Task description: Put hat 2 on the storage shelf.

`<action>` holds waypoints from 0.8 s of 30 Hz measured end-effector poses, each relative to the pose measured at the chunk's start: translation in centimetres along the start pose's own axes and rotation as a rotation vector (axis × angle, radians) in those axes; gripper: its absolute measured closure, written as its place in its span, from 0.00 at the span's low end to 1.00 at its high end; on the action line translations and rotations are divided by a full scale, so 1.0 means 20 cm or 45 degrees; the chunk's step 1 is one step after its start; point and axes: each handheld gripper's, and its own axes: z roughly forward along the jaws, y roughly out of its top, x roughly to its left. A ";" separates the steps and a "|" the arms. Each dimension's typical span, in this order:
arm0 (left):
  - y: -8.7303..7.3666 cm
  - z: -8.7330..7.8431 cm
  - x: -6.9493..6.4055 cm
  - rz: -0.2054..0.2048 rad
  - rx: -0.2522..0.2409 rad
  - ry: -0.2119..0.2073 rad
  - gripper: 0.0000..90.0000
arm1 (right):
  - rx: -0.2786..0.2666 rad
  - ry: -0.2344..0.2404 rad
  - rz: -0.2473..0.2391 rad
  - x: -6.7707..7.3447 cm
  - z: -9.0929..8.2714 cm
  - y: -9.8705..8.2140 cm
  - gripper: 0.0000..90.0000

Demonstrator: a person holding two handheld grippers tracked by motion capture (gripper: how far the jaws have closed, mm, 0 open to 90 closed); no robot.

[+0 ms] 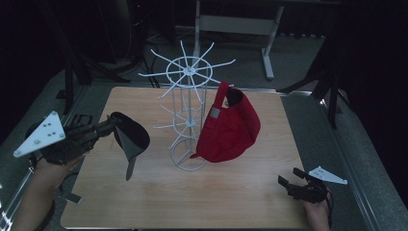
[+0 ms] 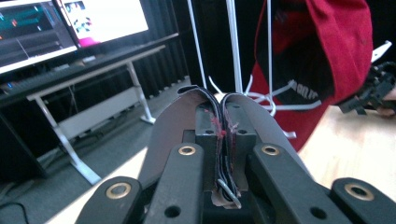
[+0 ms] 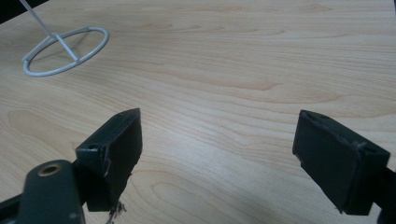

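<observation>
Jaws of the left gripper [image 1: 108, 126] are clamped tight on the edge of a dark grey cap [image 1: 131, 138], which hangs in the air to the left of the white wire rack [image 1: 188, 115], clear of the wooden table [image 1: 231, 202]. A red cap [image 1: 231, 126] hangs on the rack's right side. The right gripper [image 1: 287, 184] rests low on the table, right of the rack and nearer the person, its jaws spread wide with nothing between them.

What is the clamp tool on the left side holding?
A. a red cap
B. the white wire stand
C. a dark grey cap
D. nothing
C: the left gripper has its jaws shut on the dark grey cap, lifted off the table, while the red cap hangs on the white wire stand.
</observation>
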 end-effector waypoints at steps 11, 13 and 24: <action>0.22 0.01 0.00 0.053 -0.070 -0.034 0.96 | -0.003 0.000 0.000 0.00 -0.01 0.00 0.18; 0.26 0.01 0.00 0.068 -0.073 -0.047 0.96 | 0.000 0.002 0.000 0.00 -0.01 0.00 0.18; 0.43 0.06 -0.03 0.131 -0.103 -0.061 0.96 | -0.004 0.004 0.002 0.00 -0.01 0.00 0.18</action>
